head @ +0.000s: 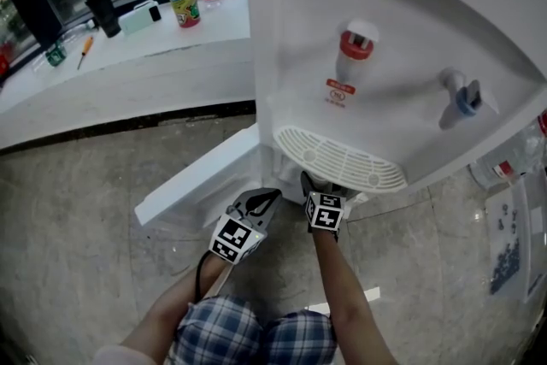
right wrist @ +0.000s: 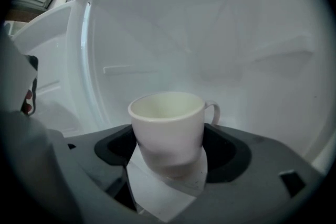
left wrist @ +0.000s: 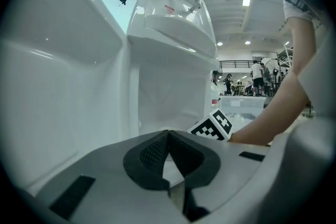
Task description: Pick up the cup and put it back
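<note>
The right gripper (right wrist: 169, 157) had its fingers set wide against both sides of the white cup (right wrist: 167, 126), which stood upright inside the dispenser (head: 402, 21). The left gripper (left wrist: 168, 136) had its fingers pressed together, empty.

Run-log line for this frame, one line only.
right gripper: jaws on upright white cup, inside water dispenser | left gripper: jaws together, empty

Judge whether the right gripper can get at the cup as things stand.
Most likely yes: the cup stands upright between the jaws of the right gripper, pads against its sides, nothing blocking it.
</note>
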Tool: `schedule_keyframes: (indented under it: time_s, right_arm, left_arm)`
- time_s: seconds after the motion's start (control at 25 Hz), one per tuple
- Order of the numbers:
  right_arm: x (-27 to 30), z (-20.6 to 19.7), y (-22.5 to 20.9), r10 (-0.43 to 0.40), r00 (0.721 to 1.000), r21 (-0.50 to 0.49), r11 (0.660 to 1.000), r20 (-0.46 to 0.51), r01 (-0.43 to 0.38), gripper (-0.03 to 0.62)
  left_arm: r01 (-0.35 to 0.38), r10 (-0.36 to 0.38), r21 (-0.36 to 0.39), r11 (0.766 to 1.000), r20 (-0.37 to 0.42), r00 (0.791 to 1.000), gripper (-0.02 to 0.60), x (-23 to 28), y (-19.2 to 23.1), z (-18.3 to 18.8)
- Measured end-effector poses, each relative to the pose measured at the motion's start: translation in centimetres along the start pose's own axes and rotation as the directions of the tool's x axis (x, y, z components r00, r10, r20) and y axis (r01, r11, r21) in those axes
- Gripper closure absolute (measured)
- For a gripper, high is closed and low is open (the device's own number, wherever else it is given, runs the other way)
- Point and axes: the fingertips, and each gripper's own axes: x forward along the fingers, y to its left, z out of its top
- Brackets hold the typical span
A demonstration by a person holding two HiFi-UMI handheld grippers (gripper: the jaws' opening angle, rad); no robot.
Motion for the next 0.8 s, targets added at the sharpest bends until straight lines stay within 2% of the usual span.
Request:
schedule_keyframes:
  time_s: [0.16, 0.36, 0.64, 0.8]
  right_arm:
    - [-1.8, 0.4, 0.5, 0.031, 0.999, -0.015, 0.999, 0.031, -0.03, 0.186]
    - [-5.7, 1.6, 2.4, 0.11, 0.99, -0.036, 0.994, 0.085, -0.108, 0.186]
    - [-13.2, 3.6, 4.9, 0.223, 0.958, -0.084, 0.974, 0.178, -0.211, 0.186]
    - [-18.1, 5.1, 4.9, 0.254, 0.942, -0.12, 0.965, 0.22, -0.232, 0.186]
  left_arm:
    - [-0.007, 0.007, 0.001, 1.0, -0.002, 1.0, 0.557, -0.1, 0.1, 0.0]
    - [-0.009, 0.009, 0.006, 1.0, -0.001, 1.0, 0.557, 0.0, 0.0, 0.0]
    - [-0.002, 0.002, 0.016, 1.0, -0.003, 1.0, 0.557, 0.3, -0.3, 0.1]
    - [0.004, -0.004, 0.021, 1.0, -0.004, 1.0, 0.557, 0.4, -0.6, 0.1]
